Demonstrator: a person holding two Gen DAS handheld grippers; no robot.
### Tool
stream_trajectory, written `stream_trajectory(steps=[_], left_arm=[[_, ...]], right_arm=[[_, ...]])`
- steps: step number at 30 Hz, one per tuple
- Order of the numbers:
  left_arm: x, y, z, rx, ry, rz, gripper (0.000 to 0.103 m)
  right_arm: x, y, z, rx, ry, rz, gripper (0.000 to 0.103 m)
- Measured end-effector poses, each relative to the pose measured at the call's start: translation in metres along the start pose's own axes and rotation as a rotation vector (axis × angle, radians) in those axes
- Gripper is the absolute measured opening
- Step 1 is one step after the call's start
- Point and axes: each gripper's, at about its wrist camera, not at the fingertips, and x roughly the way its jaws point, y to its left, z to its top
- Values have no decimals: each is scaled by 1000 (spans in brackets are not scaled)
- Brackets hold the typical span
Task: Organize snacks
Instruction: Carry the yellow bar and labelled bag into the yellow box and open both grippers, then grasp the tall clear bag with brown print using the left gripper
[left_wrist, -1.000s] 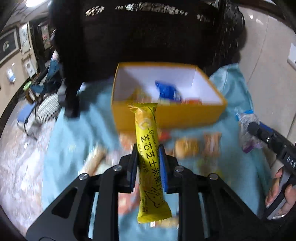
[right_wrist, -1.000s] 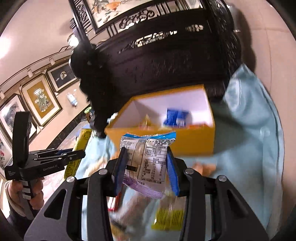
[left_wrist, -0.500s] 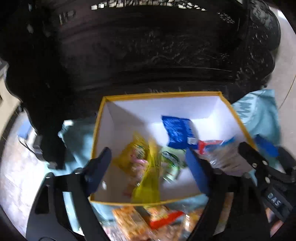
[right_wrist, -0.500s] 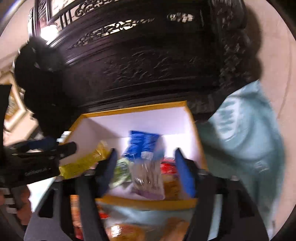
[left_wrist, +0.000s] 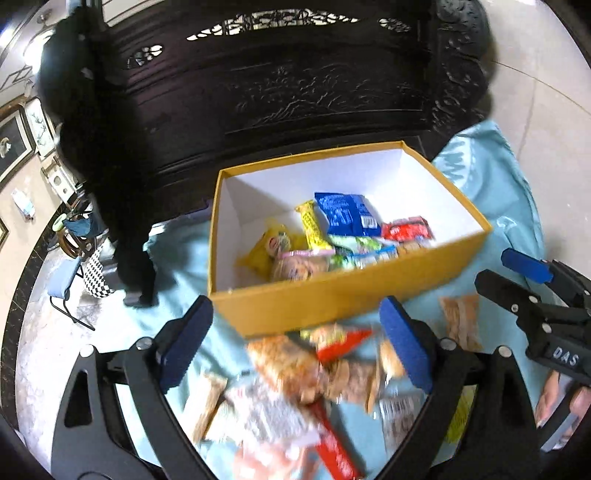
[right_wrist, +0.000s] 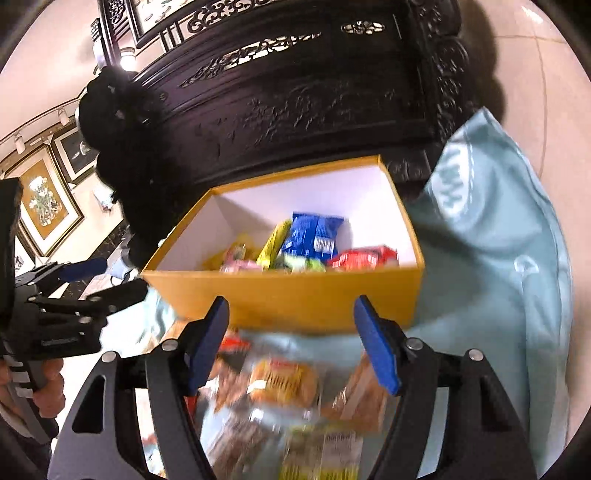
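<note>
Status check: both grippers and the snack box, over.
Left gripper and right gripper open, jaws just opened, nothing between them. Yellow box holds several packets. Loose snacks remain on blue cloth. Nothing blocking.

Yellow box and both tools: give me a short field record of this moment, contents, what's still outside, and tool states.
container: yellow box, open top, on the light blue cloth
inside box: blue packet, yellow bar, red packet, other wrapped snacks
outside box: loose snacks piled on the cloth in front of the box, blurred
left tool: open, nothing between its pads, jaws have just been opening
right tool: open, nothing held, jaws have just been opening
behind box: dark carved cabinet
</note>
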Motion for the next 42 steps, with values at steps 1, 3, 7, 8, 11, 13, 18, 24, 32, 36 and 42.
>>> stream_trajectory(steps=[1, 3, 7, 8, 11, 13, 18, 24, 32, 36, 42], left_arm=[[-6, 0, -8, -6, 0, -7, 97], [-16, -2, -29, -23, 7, -33, 99], [-18, -18, -75, 4, 55, -49, 99], [-16, -23, -85, 14, 70, -46, 99], [-4, -40, -116, 28, 138, -54, 99], [3, -48, -129, 28, 173, -63, 99], [16, -66, -148, 15, 235, -78, 99], [33, -85, -153, 8, 306, -97, 79], [25, -78, -158, -49, 329, -198, 30], [11, -66, -160, -59, 304, -206, 31], [-14, -49, -160, -73, 231, -194, 31]], right_arm=[[-5, 0, -8, 14, 9, 4, 77], [-12, 0, -21, 31, 23, 0, 93], [-29, 3, -54, -1, 21, -27, 100], [-32, 2, -60, -1, 19, -39, 100], [-37, -9, -75, 41, 3, -76, 100], [-41, -16, -84, 70, -29, -125, 100], [-39, -22, -99, 91, -11, -111, 100], [-39, -29, -115, 83, 23, -99, 100], [-36, -32, -125, 38, 102, -113, 100], [-20, -18, -128, -39, 164, -156, 100], [10, 2, -134, -128, 243, -216, 100]])
